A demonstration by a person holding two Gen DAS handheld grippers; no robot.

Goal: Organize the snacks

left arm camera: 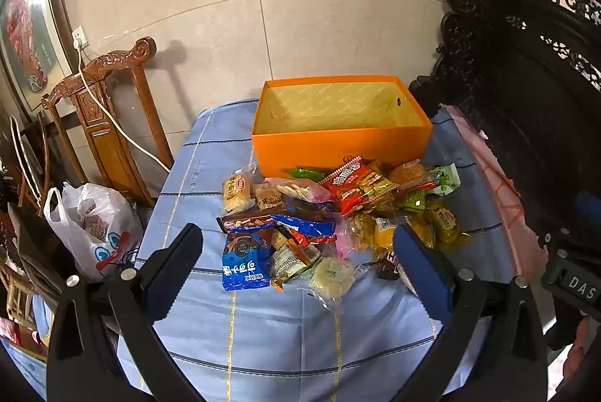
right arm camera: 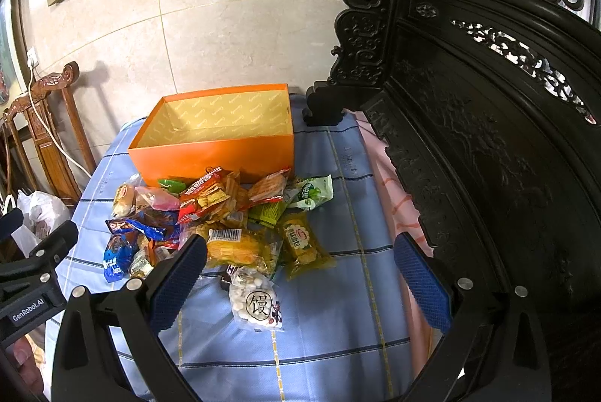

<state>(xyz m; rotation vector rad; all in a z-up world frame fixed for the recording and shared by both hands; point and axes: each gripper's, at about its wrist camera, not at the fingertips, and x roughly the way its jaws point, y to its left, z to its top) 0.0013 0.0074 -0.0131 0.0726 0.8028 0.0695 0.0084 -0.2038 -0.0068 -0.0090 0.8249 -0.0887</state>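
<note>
My left tongs (left arm camera: 296,265) and right tongs (right arm camera: 300,276) both hang spread wide and empty above the snack pile (left arm camera: 334,214) mid-frame. The orange box (left arm camera: 340,143) sits just behind it, touching the far packets. Bare blue tabletop (right arm camera: 338,345) fills the lower frame; a dark carved screen (right arm camera: 488,139) crowds the right edge.

The orange box (left arm camera: 340,146) looks like matt cardboard with a printed paper lining. The snack packets (left arm camera: 323,214) are glossy, crinkled plastic film. A woven checked cloth (left arm camera: 285,334) covers the counter. The carved chair (left arm camera: 112,124) is polished wood. The fingers (right arm camera: 422,285) wear rough, textured blue pads on matt black plastic.
</note>
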